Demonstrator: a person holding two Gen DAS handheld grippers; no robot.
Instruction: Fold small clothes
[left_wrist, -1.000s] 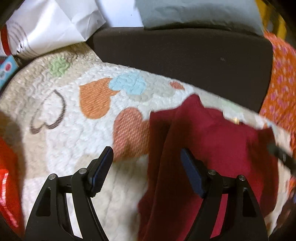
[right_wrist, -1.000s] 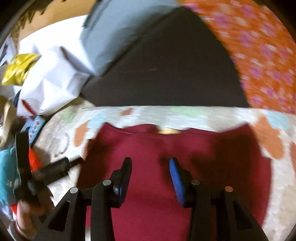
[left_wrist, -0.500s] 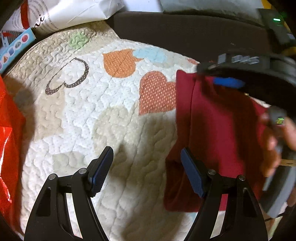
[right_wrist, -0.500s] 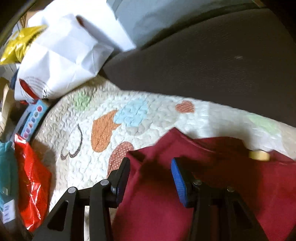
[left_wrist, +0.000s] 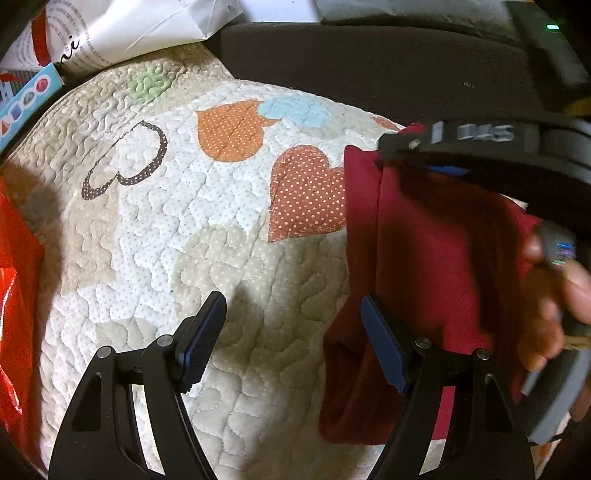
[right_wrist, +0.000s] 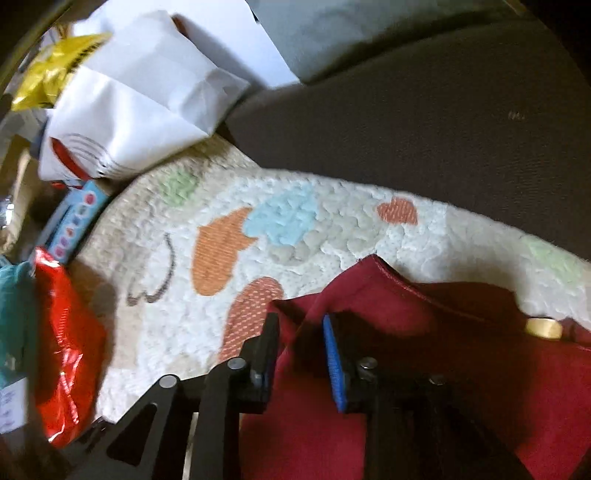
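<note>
The red garment (left_wrist: 436, 266) lies on the quilt (left_wrist: 192, 236), long axis running toward the dark sofa (left_wrist: 369, 70), left edge straight with bare quilt beside it, where the left gripper (left_wrist: 291, 332) gapes unladen; the right gripper (right_wrist: 301, 354), parted, straddles its corner fold.

I count one dark red garment (left_wrist: 436, 258) lying on one quilted heart-print blanket (left_wrist: 236, 258), and I hold two grippers over them, my left gripper (left_wrist: 291, 339) and my right gripper (right_wrist: 301, 350). Beyond the blanket I see one white paper bag (right_wrist: 140, 107), one yellow packet (right_wrist: 48, 74), one red plastic bag (right_wrist: 66, 350) and one blue printed box (right_wrist: 74, 225). On the blanket I can make out two orange hearts (left_wrist: 231, 129), one light blue heart (left_wrist: 295, 110), one green heart (left_wrist: 147, 83) and one brown outlined heart (left_wrist: 125, 162).
</note>
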